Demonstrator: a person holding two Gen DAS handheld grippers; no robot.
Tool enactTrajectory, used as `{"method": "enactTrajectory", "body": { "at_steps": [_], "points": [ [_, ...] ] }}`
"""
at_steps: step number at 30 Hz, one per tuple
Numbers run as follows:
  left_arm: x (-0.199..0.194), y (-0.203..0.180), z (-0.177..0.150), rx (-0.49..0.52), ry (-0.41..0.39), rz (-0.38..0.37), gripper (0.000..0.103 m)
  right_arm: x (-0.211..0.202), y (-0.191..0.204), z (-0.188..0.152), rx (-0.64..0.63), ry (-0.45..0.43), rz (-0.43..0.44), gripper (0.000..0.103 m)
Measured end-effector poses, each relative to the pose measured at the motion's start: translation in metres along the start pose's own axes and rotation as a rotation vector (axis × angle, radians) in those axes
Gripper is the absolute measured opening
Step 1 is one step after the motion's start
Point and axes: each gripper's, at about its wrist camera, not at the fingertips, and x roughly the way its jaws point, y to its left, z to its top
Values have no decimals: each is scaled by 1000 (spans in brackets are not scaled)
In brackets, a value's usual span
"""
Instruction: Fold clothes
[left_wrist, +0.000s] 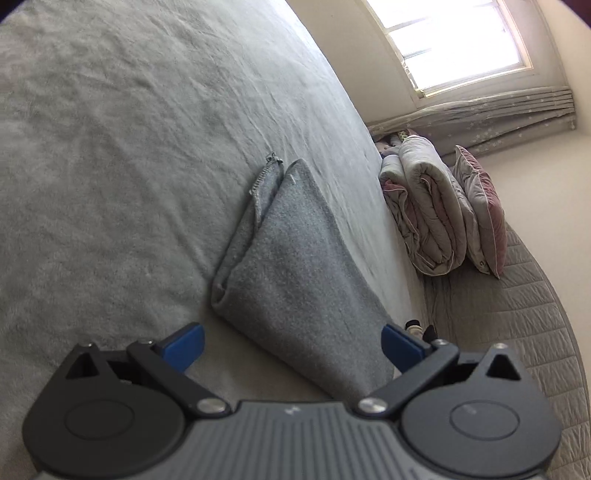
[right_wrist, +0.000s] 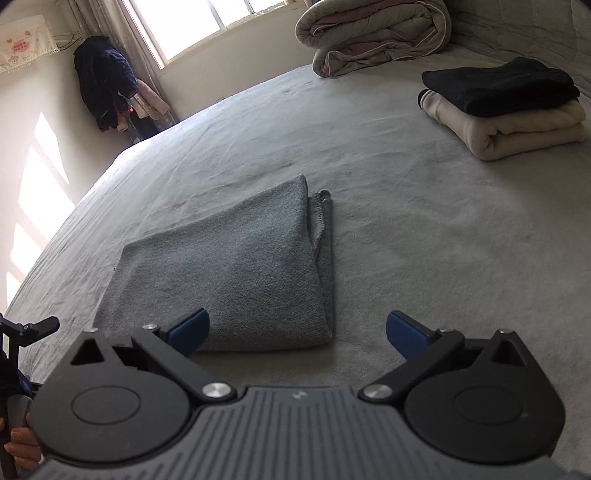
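A grey knitted garment (right_wrist: 236, 266) lies folded into a compact rectangle on the grey bed sheet (right_wrist: 424, 240), one stitched hem corner (right_wrist: 320, 201) poking out at its far right. The left wrist view shows the same folded grey garment (left_wrist: 295, 280) running away from the camera. My right gripper (right_wrist: 297, 328) hovers open just in front of the garment's near edge, blue pads wide apart, nothing between them. My left gripper (left_wrist: 291, 345) is open too, its blue pads straddling the garment's near end without gripping it. The other gripper's black frame (right_wrist: 26, 328) shows at the far left.
A stack of folded clothes, black (right_wrist: 502, 86) on cream (right_wrist: 517, 127), sits on the bed at the far right. A rolled duvet (right_wrist: 373, 33) and a pink pillow (left_wrist: 484, 210) lie at the bed's head. Dark clothes (right_wrist: 103, 81) hang by the window. A hand (right_wrist: 20, 443) holds a handle.
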Motion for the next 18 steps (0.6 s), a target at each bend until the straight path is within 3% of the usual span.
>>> {"method": "enactTrajectory", "body": {
  "at_steps": [2, 11, 18],
  "points": [
    [6, -7, 2, 24, -23, -53, 102, -3, 9, -1, -18, -29, 14, 103],
    [16, 3, 9, -113, -94, -87, 102, 14, 32, -6, -134, -11, 26, 103],
    [32, -6, 40, -31, -60, 31, 102, 17, 32, -5, -225, -41, 13, 103]
  ]
}}
